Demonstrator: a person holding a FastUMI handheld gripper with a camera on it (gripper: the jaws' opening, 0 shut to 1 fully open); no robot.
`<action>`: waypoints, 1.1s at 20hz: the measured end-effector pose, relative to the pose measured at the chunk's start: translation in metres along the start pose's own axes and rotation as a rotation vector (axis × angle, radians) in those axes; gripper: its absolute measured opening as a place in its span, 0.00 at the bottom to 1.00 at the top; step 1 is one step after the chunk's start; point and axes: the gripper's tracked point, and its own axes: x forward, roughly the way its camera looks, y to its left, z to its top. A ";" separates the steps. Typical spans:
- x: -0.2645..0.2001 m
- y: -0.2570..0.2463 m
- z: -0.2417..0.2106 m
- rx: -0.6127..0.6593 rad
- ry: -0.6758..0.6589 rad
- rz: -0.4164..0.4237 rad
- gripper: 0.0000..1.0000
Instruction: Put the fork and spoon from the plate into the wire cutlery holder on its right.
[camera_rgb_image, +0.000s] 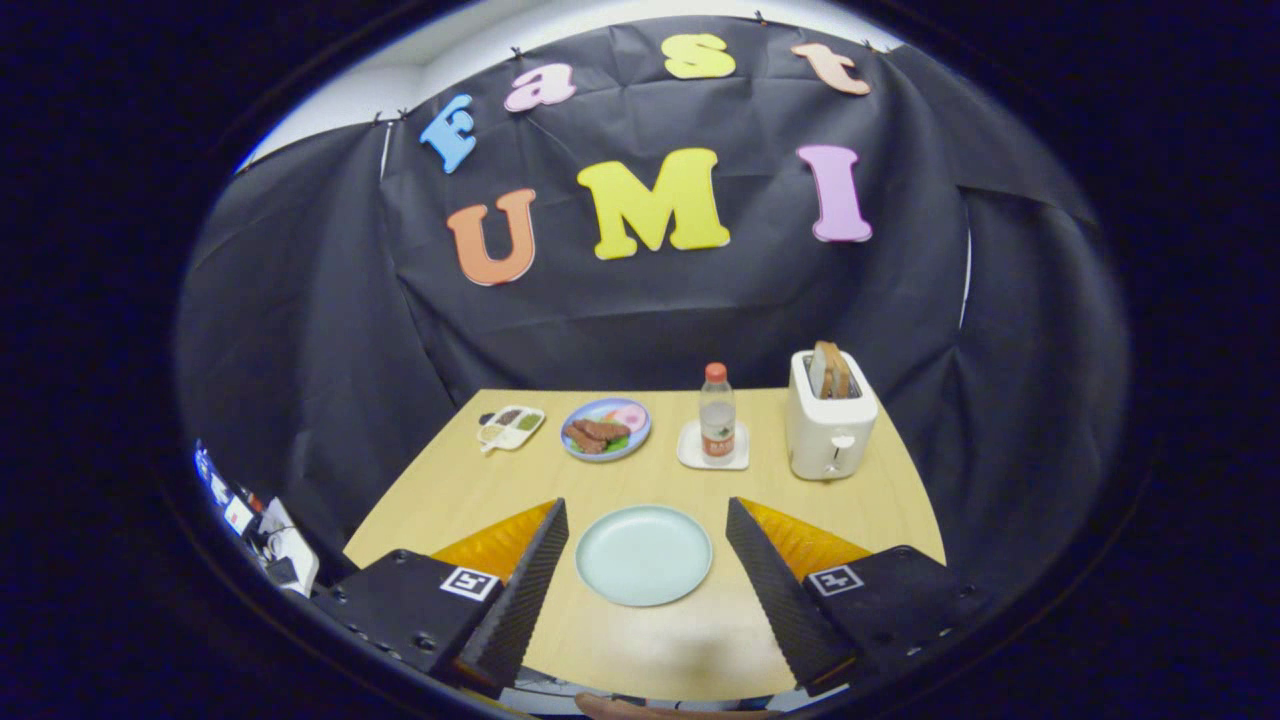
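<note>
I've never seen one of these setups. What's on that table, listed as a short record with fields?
table: light wood
nearest item: pale green plate, bare, between the tongs' fingers
tongs: open, holding nothing
far row: divided snack tray, blue plate of food, water bottle on a white coaster, white toaster with bread
fork, spoon, wire holder: cannot tell where

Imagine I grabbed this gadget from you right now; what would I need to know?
Gripper: fingers wide open, holding nothing, hovering over the table.
Pale green plate: on the table between the fingers, bare, with no fork or spoon on it.
I can't spot a fork, spoon or wire cutlery holder.
Beyond the plate: a plate of food, a bottle on a coaster, a toaster, a small divided tray.
Done: can't tell.
Left: find the cutlery and holder first.
</note>
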 end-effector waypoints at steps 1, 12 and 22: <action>-0.004 0.005 0.009 -0.010 -0.039 0.000 0.96; -0.070 0.000 0.068 -0.151 -0.386 -0.120 0.96; -0.095 -0.028 0.063 -0.168 -0.409 -0.136 0.97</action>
